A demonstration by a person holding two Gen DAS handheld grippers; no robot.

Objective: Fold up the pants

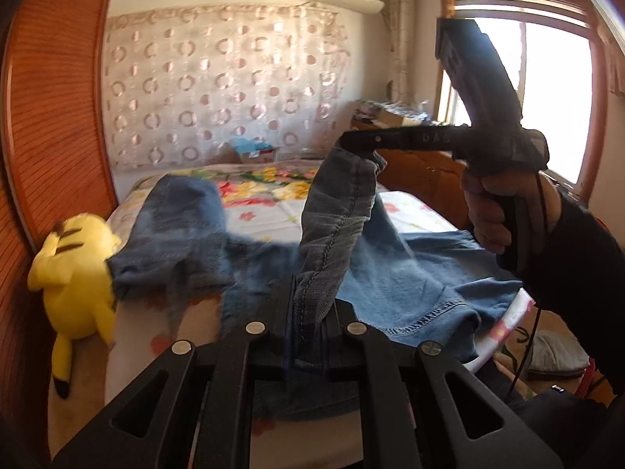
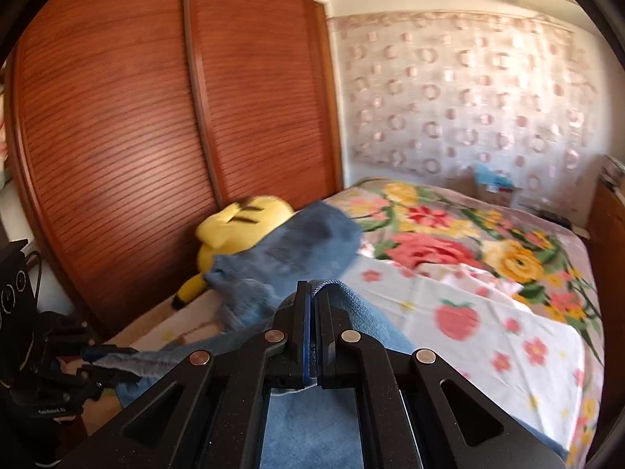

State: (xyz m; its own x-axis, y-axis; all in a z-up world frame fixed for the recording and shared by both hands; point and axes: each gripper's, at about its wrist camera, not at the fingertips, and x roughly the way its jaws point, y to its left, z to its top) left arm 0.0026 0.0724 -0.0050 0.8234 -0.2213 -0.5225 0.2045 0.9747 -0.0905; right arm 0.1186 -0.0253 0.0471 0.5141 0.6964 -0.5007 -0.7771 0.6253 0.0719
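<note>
Blue jeans (image 1: 390,273) lie spread over the bed, with one leg stretching away to the far left (image 2: 312,242). My left gripper (image 1: 308,308) is shut on a seamed edge of the denim, which rises from its jaws as a lifted strip. The other end of that strip is clamped in my right gripper (image 1: 357,144), held up by a person's hand (image 1: 492,211) in a dark sleeve. In the right wrist view my right gripper (image 2: 310,297) is shut on a fold of denim. My left gripper (image 2: 97,355) shows at lower left with denim in its tips.
The bed (image 1: 265,215) carries a flowered sheet (image 2: 488,332). A yellow plush toy (image 1: 74,269) lies at its left edge against a wooden slatted wardrobe (image 2: 156,117). A box (image 1: 254,152) sits at the bed's far end. A wooden cabinet (image 1: 422,172) and a window (image 1: 547,97) are on the right.
</note>
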